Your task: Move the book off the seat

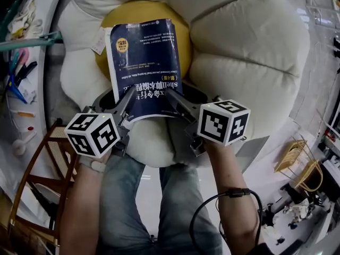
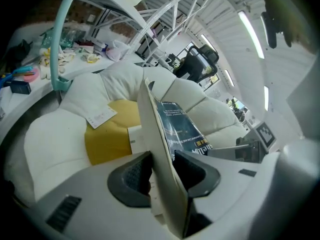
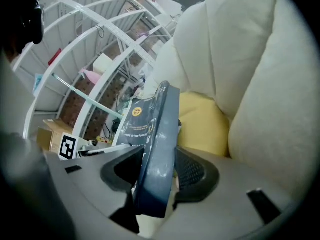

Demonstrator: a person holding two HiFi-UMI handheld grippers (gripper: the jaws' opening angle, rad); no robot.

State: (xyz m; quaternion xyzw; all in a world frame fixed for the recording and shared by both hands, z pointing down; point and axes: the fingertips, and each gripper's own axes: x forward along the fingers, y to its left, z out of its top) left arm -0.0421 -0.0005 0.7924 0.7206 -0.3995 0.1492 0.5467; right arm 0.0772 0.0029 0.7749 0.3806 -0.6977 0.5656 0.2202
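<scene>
2 claws (L [image 1: 127, 95], R [image 1: 172, 95]), book [image 1: 146, 62] edge

Counting one book [image 1: 144, 62], one cream seat [image 1: 249, 41], two grippers, left gripper [image 1: 126, 95], right gripper [image 1: 174, 97], one wooden chair [image 1: 32, 180]

Landmark: cream petal-shaped plush seat [image 1: 249, 41]. Left of it: curved white table [image 1: 38, 104], cluttered with small tools. Below-left of it: brown wooden chair with woven cane panel [image 1: 50, 145]. Right of it: tan wicker basket [image 1: 291, 155]. Glossy white floor [image 1: 146, 201] under it. Overhead: white lattice beams [image 2: 167, 11] and bright strip lights [image 2: 248, 29].
</scene>
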